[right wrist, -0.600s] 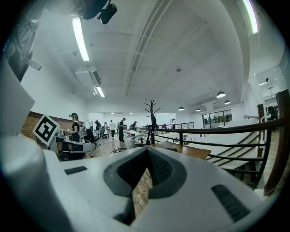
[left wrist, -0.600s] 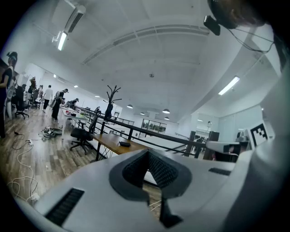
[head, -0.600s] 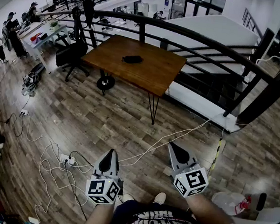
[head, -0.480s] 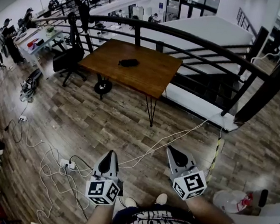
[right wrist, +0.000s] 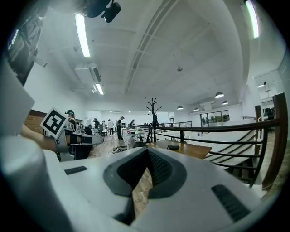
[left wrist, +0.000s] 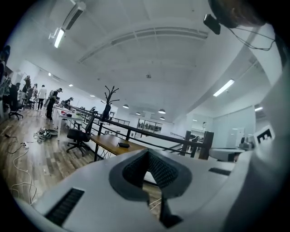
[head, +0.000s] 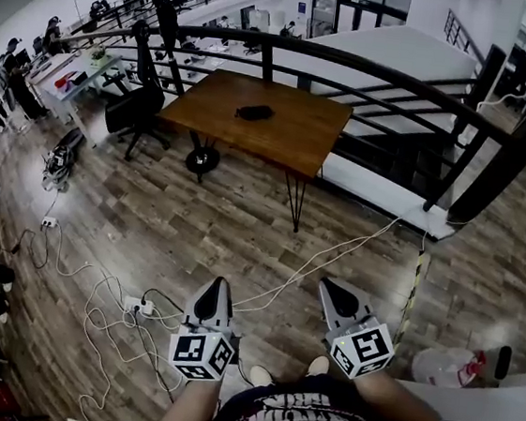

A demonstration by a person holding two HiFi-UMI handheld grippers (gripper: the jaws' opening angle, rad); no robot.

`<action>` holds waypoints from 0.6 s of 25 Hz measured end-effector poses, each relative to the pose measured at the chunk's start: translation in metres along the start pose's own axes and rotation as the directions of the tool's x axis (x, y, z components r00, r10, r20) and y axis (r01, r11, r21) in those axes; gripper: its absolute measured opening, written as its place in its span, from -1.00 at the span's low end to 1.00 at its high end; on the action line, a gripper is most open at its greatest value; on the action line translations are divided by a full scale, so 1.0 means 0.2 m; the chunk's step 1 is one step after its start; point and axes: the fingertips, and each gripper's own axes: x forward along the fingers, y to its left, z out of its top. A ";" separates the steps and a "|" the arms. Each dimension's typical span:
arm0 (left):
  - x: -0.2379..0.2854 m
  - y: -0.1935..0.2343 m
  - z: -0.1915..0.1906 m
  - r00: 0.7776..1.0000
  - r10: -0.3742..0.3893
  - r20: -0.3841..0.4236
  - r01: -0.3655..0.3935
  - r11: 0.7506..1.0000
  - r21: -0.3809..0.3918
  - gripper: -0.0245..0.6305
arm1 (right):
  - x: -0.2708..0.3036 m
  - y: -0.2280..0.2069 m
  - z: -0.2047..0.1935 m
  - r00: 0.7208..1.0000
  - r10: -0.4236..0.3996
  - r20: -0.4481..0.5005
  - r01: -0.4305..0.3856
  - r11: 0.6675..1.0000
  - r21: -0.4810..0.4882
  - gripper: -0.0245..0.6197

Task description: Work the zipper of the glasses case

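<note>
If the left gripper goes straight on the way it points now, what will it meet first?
Nothing close: the left gripper has free air ahead, then probably the wooden table or the black railing; depth is unclear.

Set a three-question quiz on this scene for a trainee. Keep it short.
1. True or false: the left hand-held gripper is shut on the glasses case.
2. The glasses case lies on: A) a shelf B) the wooden table C) a tray.
3. Fill in: the right hand-held gripper has its jaws together and holds ____.

Key: 1 false, it is far from the case; 2 B; 3 nothing.
</note>
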 end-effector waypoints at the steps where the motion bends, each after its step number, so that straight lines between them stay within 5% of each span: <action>1: -0.01 0.01 -0.01 1.000 -0.004 0.000 0.004 1.000 -0.007 -0.93 | 0.00 0.02 0.00 1.000 0.001 -0.004 -0.001 1.000 0.009 -0.95; 15: -0.02 0.30 -0.10 1.000 -0.003 -0.021 0.002 0.999 -0.038 -0.93 | 0.11 0.19 -0.05 0.999 -0.026 -0.047 0.027 1.000 0.007 -0.94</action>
